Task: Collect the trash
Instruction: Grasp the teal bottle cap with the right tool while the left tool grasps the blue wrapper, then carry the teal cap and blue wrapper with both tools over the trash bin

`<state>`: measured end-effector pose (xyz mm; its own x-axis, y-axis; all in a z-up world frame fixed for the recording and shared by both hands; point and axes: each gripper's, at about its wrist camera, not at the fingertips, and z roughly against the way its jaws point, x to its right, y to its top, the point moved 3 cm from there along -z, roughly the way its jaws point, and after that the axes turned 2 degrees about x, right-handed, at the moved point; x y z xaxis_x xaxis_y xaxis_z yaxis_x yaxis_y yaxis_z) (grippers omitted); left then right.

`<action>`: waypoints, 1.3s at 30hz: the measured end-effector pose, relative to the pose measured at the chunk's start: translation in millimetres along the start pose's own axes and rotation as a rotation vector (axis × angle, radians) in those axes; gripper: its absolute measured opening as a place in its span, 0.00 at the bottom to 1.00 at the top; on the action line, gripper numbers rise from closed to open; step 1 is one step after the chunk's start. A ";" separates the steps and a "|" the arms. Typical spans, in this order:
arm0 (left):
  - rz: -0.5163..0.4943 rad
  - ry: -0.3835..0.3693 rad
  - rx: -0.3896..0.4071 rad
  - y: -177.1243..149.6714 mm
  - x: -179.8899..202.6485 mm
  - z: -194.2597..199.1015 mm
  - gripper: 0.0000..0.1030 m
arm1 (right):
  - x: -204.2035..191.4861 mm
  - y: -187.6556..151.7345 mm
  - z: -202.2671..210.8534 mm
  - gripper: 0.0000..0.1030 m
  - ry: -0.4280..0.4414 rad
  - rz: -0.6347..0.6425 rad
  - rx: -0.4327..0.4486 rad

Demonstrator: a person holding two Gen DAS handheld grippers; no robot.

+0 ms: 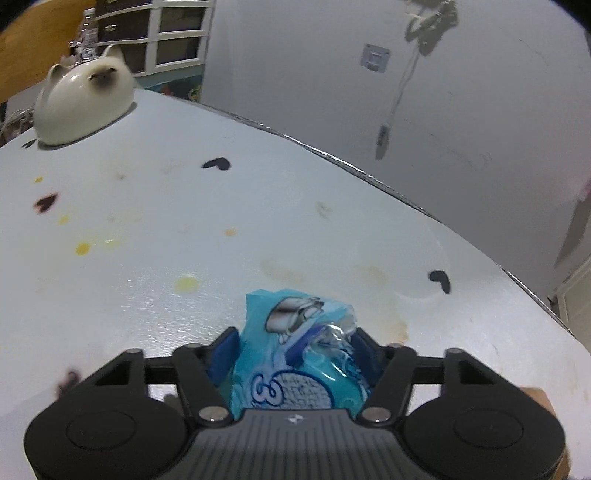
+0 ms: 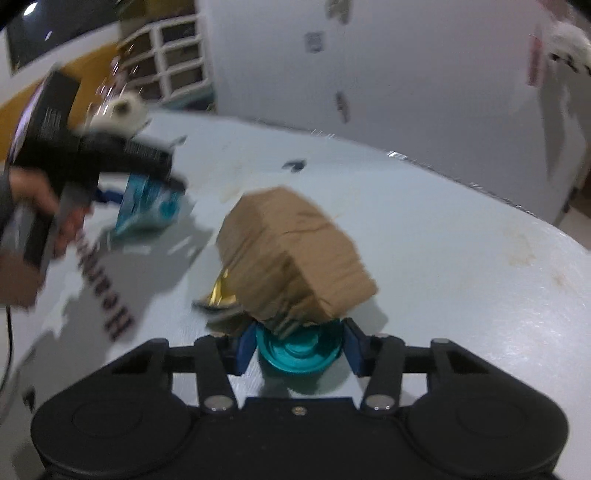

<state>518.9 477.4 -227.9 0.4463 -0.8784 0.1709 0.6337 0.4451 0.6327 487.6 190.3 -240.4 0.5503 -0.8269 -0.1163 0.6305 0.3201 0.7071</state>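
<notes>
In the left wrist view my left gripper (image 1: 295, 345) is shut on a light blue snack wrapper (image 1: 291, 354) and holds it just above the white table (image 1: 184, 206). In the right wrist view my right gripper (image 2: 300, 349) has its blue pads around a teal round lid (image 2: 297, 350), and whether they press it I cannot tell. A crumpled brown paper bag (image 2: 291, 254) lies right beyond the lid. A gold foil scrap (image 2: 219, 293) sticks out at the bag's left. The left gripper with the wrapper (image 2: 147, 201) appears blurred at the left.
A white ceramic cat figure (image 1: 83, 103) sits at the table's far left corner. The table has yellow stains and dark heart marks (image 1: 216, 163). Its far edge (image 1: 369, 177) runs along a white wall. White drawers (image 1: 173, 33) stand behind.
</notes>
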 end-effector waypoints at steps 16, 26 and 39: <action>-0.174 -0.209 -0.061 -66.2 67.3 76.1 0.52 | 46.4 22.6 56.3 0.48 -0.119 -0.166 0.120; -0.238 -0.281 -0.033 -87.7 88.7 143.7 0.52 | 63.0 4.7 119.8 0.48 -0.184 -0.230 0.149; -0.302 -0.332 -0.006 -121.6 106.9 210.2 0.51 | 50.4 -36.5 188.0 0.48 -0.201 -0.222 0.112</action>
<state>356.8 292.7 -127.8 0.0143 -0.9771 0.2123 0.7083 0.1598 0.6876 389.3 50.0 -141.0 0.2797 -0.9493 -0.1436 0.6527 0.0783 0.7536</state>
